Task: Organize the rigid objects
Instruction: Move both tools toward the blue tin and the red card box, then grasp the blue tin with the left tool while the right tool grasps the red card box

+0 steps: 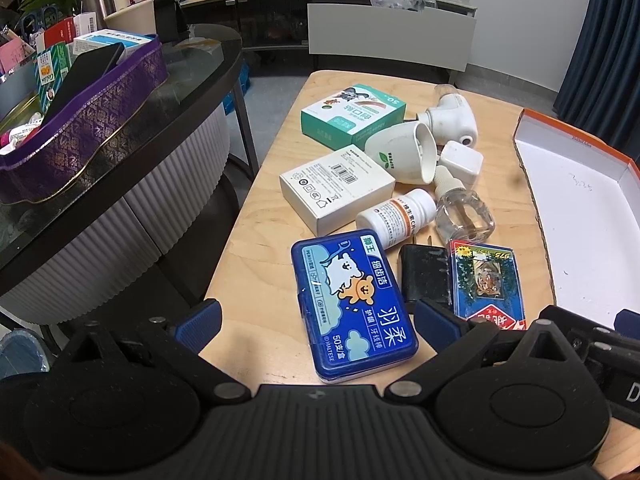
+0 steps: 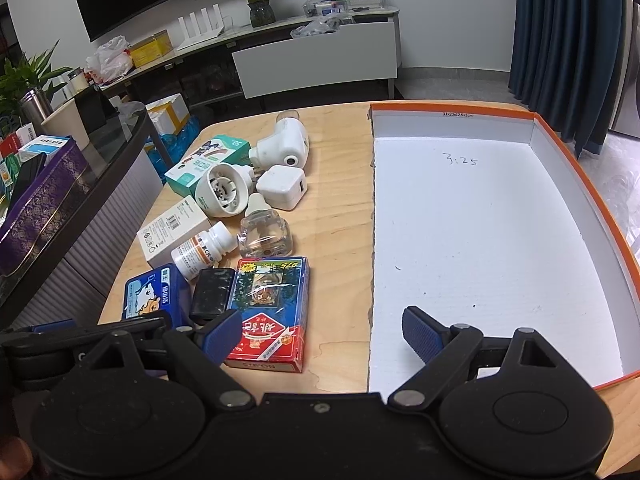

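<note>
Left gripper [image 1: 316, 316]: jaws wide, empty — hanging over the blue rectangular floss-pick tin [image 1: 352, 306].
Right gripper [image 2: 320, 330]: jaws wide, nothing held.
Clutter: bunched on the pale wooden table [image 2: 340, 216], beside the empty orange-rimmed white cardboard box [image 2: 480, 220].
Risk: tin lies flat — fingers may skid, nudging the black plug adapter [image 1: 424, 272].

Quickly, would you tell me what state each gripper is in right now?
Left gripper: open, holding nothing, above the blue floss box.
Right gripper: open, holding nothing.
</note>
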`<state>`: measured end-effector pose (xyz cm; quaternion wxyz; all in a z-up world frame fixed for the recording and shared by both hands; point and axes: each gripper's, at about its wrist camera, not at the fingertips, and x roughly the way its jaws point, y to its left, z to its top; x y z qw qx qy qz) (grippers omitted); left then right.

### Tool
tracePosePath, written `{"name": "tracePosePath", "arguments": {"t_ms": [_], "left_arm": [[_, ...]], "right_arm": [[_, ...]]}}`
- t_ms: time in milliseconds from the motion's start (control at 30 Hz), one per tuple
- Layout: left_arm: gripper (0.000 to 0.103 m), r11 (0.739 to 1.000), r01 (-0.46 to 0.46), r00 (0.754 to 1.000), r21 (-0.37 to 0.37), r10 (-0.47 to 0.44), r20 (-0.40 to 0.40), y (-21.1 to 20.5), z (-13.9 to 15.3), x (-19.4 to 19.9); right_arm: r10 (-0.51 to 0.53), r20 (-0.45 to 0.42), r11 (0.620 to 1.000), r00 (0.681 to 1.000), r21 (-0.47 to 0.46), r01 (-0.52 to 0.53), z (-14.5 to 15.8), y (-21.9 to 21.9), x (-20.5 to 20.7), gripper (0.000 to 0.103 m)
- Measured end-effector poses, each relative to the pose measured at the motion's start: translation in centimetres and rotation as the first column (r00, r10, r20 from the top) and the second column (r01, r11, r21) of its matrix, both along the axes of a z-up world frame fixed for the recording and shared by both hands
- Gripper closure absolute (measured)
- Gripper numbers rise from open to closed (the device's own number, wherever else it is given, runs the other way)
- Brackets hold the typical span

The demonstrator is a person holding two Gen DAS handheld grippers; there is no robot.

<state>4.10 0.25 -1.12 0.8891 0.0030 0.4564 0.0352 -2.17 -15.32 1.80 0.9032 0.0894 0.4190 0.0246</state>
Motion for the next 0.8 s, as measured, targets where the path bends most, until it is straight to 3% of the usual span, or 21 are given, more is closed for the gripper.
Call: {"name": "tracePosePath", "arguments": {"t_ms": [800], "left_arm": [[0.0,1.0,-0.006,1.0,0.017,0.007,-0.028,0.9,-1.7,1.4]], "right_arm": [[0.008,-0.013,1.0,1.0,-0.011,-0.008,-0.2,0.2,0.3,0.001]]}}
